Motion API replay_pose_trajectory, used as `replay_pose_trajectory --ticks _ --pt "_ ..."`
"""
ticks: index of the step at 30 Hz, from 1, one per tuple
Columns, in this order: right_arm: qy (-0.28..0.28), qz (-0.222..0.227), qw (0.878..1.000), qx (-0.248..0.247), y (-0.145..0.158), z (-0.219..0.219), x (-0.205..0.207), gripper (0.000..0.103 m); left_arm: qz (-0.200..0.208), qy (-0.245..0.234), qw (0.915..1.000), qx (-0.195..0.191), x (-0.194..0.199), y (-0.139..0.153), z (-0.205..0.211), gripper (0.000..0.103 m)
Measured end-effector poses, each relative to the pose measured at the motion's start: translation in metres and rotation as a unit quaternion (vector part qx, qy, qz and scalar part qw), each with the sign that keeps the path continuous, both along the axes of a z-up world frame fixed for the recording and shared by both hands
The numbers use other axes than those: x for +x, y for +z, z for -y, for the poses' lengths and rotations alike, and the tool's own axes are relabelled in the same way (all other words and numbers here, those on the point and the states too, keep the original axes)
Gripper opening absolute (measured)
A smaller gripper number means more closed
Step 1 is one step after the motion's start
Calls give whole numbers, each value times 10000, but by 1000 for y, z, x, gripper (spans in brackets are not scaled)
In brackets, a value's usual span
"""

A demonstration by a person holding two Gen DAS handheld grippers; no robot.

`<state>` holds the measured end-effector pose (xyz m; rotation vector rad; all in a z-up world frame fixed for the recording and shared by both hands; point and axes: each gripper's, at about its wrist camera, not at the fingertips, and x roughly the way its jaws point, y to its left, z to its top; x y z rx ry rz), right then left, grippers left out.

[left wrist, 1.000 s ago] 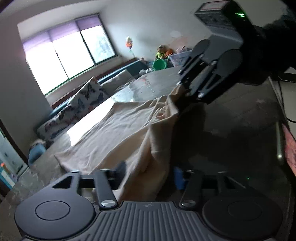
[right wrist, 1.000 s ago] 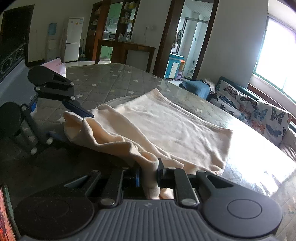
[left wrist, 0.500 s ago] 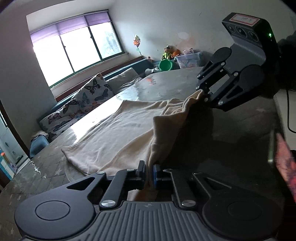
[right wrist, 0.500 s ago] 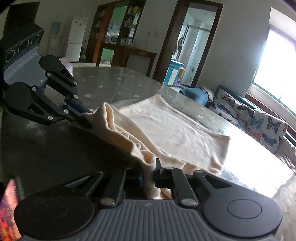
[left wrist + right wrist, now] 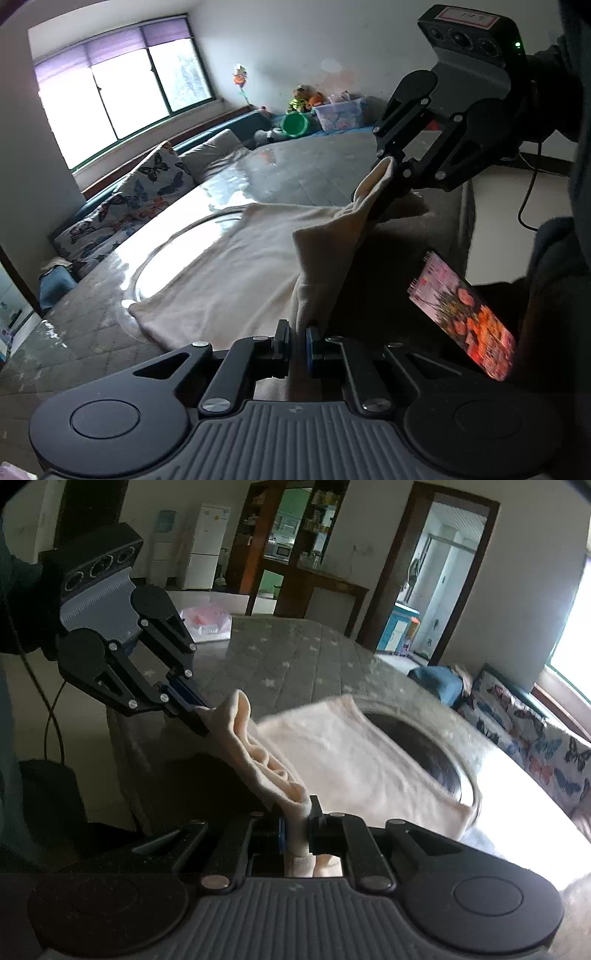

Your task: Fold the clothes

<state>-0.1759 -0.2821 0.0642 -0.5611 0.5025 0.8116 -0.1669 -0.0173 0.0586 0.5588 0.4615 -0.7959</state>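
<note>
A cream garment (image 5: 236,273) lies partly spread on the grey quilted table (image 5: 317,166), its near edge lifted off the surface. My left gripper (image 5: 297,341) is shut on one corner of that edge. My right gripper (image 5: 297,825) is shut on the other corner. The garment (image 5: 354,753) stretches in a bunched band between the two grippers and slopes down to the table beyond. The right gripper shows in the left wrist view (image 5: 384,162), and the left gripper shows in the right wrist view (image 5: 199,710).
A phone with a lit screen (image 5: 463,314) sits at the table's near edge. A sofa with butterfly cushions (image 5: 147,184) runs along the far side under the window. A storage box and toys (image 5: 332,110) stand at the far end. A plastic bag (image 5: 207,620) lies beyond the table.
Both grippers have lifted the garment's near edge higher off the table. The left gripper closed on its corner a second ago. The edge now hangs taut between them.
</note>
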Motion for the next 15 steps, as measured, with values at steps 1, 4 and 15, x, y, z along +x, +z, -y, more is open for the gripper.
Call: replay_pose_trajectory --ticks 1,4,15 --pt "5 39 10000 2 4 -2 6 9 40 80 10000 -15 4 2 -1 9" --pt "-44 70 10000 41 14 -8 28 9 25 365 9992 -176 25 9 -3 11" --pt "-400 48 9992 82 12 -16 116 9 416 757 9961 189 113 3 15 13"
